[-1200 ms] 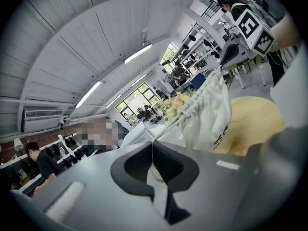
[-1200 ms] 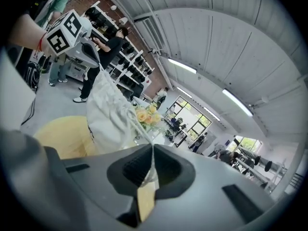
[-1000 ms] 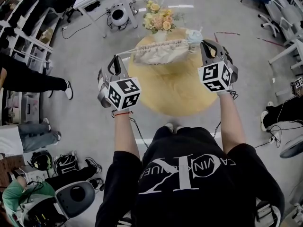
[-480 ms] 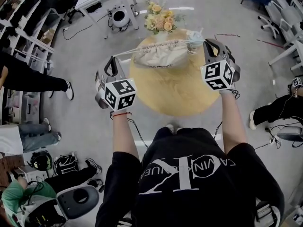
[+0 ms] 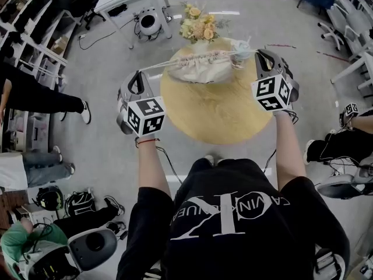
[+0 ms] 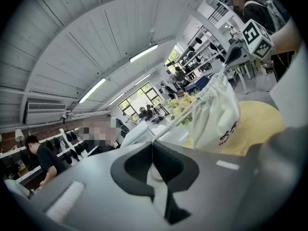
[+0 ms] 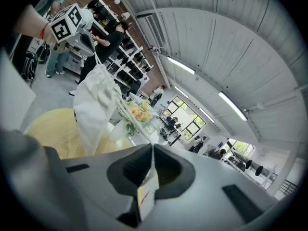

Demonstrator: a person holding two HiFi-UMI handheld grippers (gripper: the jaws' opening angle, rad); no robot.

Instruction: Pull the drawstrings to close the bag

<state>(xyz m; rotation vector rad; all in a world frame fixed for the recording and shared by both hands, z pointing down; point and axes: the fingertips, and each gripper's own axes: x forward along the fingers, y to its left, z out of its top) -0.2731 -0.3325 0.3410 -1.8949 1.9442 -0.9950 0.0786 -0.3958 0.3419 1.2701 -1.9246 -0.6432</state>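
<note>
Two grippers are clamping the drawstrings [image 5: 158, 65]: left gripper [image 5: 139, 76] holding its cord taut away from the gathered bag [image 5: 201, 70], right gripper [image 5: 260, 55] just beside it.

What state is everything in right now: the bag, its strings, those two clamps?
drawstring bag: mouth gathered.
left drawstring: pulled taut.
right drawstring: pulled taut.
left gripper: shut on left drawstring.
right gripper: shut on right drawstring.
bouquet: upright on round table.
</note>
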